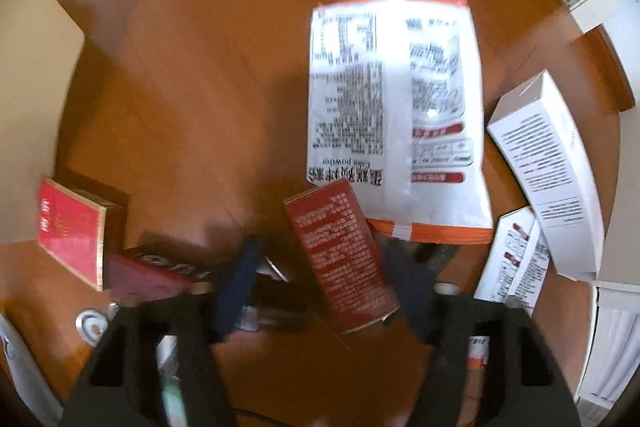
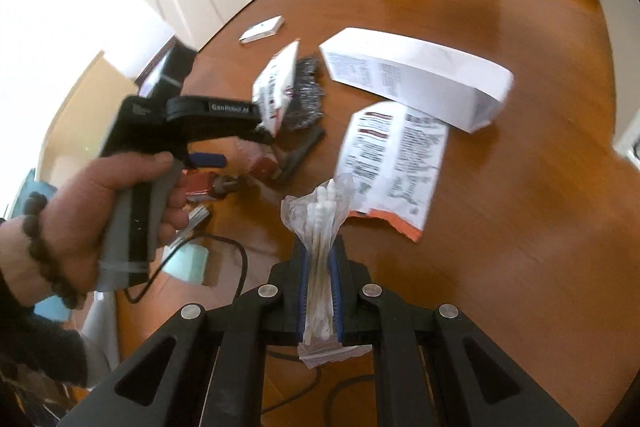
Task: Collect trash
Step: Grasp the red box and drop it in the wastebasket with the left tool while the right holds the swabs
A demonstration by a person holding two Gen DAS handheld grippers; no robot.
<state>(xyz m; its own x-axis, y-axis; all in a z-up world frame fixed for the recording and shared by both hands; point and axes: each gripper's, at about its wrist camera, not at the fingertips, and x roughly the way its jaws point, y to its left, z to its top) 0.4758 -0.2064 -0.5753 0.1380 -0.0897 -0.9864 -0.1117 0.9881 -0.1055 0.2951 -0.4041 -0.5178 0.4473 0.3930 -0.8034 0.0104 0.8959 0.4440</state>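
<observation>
Our left gripper [image 1: 320, 267] points straight down over the floor [image 1: 200, 67], jaws parted, and the red box [image 1: 340, 255] sits right between the fingers, long axis running away from us, tilted slightly. Through the blur the pads look not yet pressed on it, we think. Just beyond lies the white packet [image 1: 392, 115]. Our right gripper [image 2: 319, 287] is clamped on a bag of swabs [image 2: 320, 227] and sits farther off, so the left takes this one.
</observation>
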